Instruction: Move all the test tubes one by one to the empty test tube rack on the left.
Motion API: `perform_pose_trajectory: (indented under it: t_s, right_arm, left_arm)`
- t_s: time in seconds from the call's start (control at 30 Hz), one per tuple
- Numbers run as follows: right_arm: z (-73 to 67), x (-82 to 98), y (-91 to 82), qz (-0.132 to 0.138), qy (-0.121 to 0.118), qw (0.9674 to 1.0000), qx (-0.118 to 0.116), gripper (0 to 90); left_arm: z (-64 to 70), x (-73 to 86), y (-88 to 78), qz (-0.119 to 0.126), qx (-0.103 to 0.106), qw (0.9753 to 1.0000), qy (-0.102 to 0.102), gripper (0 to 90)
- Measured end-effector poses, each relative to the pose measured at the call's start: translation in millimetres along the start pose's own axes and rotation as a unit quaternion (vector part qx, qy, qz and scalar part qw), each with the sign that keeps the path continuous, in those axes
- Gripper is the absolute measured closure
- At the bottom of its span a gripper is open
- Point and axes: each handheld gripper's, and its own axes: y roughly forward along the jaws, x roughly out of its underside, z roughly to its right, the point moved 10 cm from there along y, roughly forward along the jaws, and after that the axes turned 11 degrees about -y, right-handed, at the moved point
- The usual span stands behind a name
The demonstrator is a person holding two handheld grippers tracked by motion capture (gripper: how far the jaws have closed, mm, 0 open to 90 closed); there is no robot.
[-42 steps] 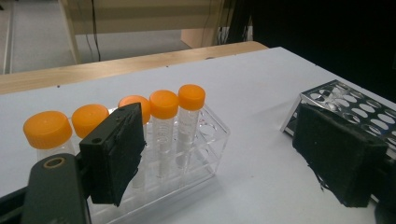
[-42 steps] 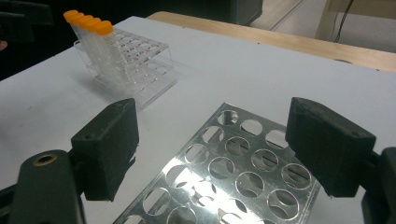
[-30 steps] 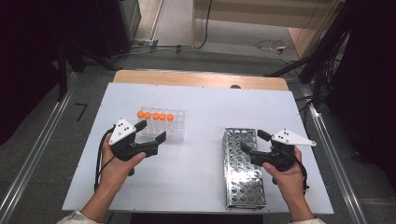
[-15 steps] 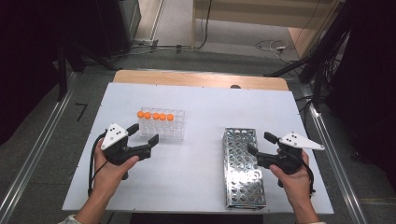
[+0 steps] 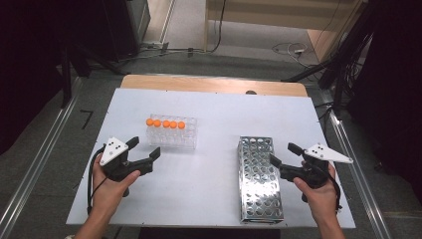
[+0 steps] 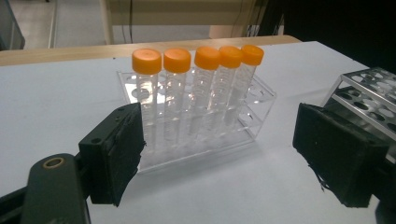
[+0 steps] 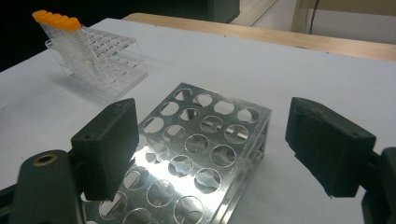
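Observation:
A clear plastic rack (image 5: 170,134) holds a row of several orange-capped tubes (image 5: 165,123) along its far side, left of the table's middle. My left gripper (image 5: 144,148) hovers just short of its near left corner, open and empty. In the left gripper view the tubes (image 6: 196,93) stand upright in the clear rack (image 6: 243,126), beyond the wide-apart pads (image 6: 116,154). A perforated metal rack (image 5: 259,179) lies at the right with its holes empty. My right gripper (image 5: 283,154) is open beside the rack's right edge, and its view looks down on the metal rack (image 7: 196,154).
The white tabletop (image 5: 219,109) has a wooden strip (image 5: 214,83) along its far edge. Aluminium rails (image 5: 35,169) run along both sides. Cables lie on the floor (image 5: 293,50) behind the table.
Both hands have drawn back toward the person. The left gripper slid left, away from the clear rack; the right gripper slid right, off the metal rack's edge. Both stayed open.

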Motion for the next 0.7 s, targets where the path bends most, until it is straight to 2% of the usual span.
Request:
perform_pose_trajectory:
  t_s: [0.4,0.7]
  right_arm:
    - [10.4,7.6,-10.2,0.001,0.007,0.9999,0.013,15.8]
    - [17.9,17.6,-17.7,-0.003,0.014,0.9996,0.023,15.8]
  left_arm:
    - [-11.5,7.0,-6.5,-0.002,-0.016,0.9999,0.003,17.9]
    - [-15.1,9.1,-10.6,-0.002,-0.017,0.9998,0.0,17.4]
